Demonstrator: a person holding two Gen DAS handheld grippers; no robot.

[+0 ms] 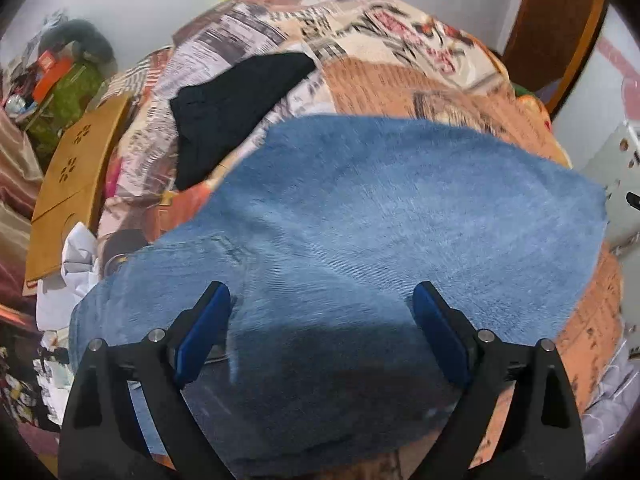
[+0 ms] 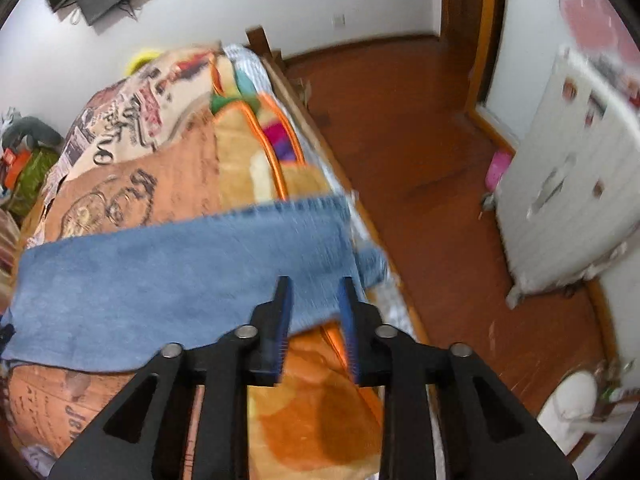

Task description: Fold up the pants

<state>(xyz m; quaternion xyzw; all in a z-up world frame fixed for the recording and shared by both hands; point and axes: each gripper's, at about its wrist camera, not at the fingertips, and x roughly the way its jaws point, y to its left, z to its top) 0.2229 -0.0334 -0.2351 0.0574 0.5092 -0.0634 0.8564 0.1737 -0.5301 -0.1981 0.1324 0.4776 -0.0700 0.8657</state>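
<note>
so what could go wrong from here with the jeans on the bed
1. The hem end of the blue jeans lies near the bed's edge beside the floor; a careless tug could slide it off.
2. The right gripper is slightly open around the hem, not clamping it, so lifting now may leave the cloth behind.
3. The left gripper stands wide open above the denim; closing here may pinch only the top layer.
</note>
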